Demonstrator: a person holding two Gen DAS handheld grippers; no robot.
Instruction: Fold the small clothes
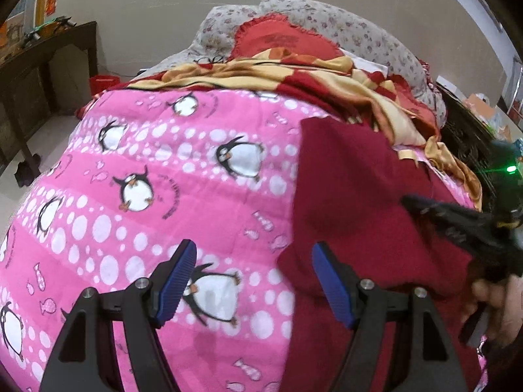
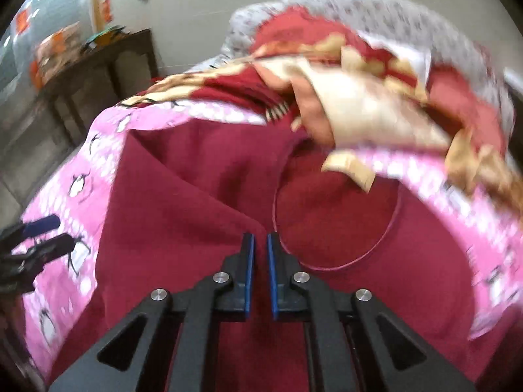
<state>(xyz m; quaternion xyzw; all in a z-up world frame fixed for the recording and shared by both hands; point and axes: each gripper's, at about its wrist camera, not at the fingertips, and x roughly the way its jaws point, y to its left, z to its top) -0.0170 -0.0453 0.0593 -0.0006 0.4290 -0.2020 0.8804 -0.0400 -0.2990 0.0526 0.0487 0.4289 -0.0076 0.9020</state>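
Observation:
A dark red small garment (image 1: 359, 196) lies spread on the pink penguin quilt (image 1: 163, 179). In the right wrist view the garment (image 2: 196, 196) shows a folded flap on its left and a round neckline (image 2: 336, 222). My left gripper (image 1: 254, 251) stands open just above the quilt, its right finger over the garment's left edge and nothing between the pads. My right gripper (image 2: 260, 238) is shut low over the garment beside the neckline; whether cloth is pinched does not show. It appears blurred at the right (image 1: 425, 210), and the left gripper (image 2: 60, 230) shows at the far left.
A crumpled red and cream blanket (image 1: 294, 72) and a floral duvet (image 1: 327, 16) are piled at the far end of the bed. A dark wooden table (image 1: 39, 65) stands to the left on the floor. A hand (image 1: 503, 310) holds the right gripper.

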